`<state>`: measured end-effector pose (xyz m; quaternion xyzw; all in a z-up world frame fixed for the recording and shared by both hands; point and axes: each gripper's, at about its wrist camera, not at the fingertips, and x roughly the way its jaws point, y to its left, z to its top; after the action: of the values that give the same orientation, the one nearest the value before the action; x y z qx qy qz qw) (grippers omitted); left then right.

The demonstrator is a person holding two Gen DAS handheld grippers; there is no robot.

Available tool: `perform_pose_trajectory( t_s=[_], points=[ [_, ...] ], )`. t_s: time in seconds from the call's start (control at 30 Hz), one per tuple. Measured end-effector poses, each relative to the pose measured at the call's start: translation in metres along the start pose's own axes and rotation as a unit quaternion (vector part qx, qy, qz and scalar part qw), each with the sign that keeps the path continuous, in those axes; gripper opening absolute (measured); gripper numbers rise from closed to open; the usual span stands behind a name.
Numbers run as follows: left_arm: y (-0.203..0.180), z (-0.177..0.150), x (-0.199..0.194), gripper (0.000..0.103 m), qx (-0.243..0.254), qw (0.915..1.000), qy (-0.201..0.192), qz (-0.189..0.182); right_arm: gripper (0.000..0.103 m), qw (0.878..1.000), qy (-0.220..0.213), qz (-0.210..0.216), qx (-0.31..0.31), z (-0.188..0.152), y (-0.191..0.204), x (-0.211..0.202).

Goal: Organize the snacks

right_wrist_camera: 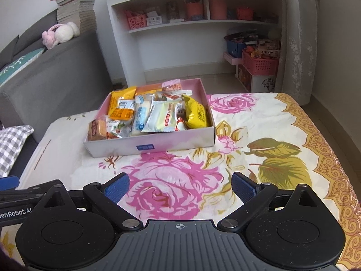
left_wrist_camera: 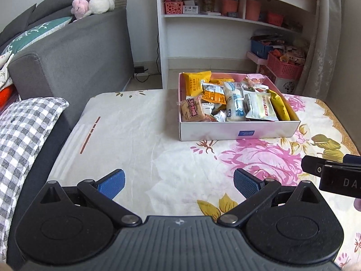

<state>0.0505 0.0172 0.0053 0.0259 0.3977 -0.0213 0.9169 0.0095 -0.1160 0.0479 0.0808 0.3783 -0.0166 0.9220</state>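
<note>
Pink-lined cardboard box (left_wrist_camera: pixel 239 133) heaped with crinkly snack packets (left_wrist_camera: pixel 234 99) in yellow, orange, white and silver, set toward far edge of floral-clothed surface (left_wrist_camera: pixel 146 135). Left claw (left_wrist_camera: pixel 179 184) and right claw (right_wrist_camera: pixel 180 187) spread wide, gripping nothing, near front edge.

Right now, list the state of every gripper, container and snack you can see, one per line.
Left gripper: open, empty, above the floral cloth.
Right gripper: open, empty.
Shallow white cardboard box: lidless, resting flat on the cloth.
Heap of wrapped snack packets: sealed, piled loosely inside the box.
Shiny yellow foil packet: sealed, leaning against the box's right wall.
</note>
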Motion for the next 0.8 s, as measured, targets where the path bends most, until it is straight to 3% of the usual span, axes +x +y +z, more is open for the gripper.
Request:
perform_pose_trajectory(
  t_s=[0.17, 0.3, 0.8],
  points=[
    [-0.008, -0.005, -0.008, 0.103, 0.019, 0.9998, 0.003, 0.011, 0.098, 1.000, -0.004, -0.002, -0.015, -0.001, 0.004, -0.011],
    [-0.007, -0.006, -0.007, 0.103, 0.006, 0.9998, 0.019, 0.006, 0.098, 1.000, -0.010, -0.003, -0.026, 0.002, 0.008, -0.017],
    [-0.001, -0.004, -0.008, 0.103, -0.020, 0.9995, 0.022, 0.005, 0.099, 1.000, -0.002, 0.001, -0.024, 0.005, 0.011, -0.013]
  ],
)
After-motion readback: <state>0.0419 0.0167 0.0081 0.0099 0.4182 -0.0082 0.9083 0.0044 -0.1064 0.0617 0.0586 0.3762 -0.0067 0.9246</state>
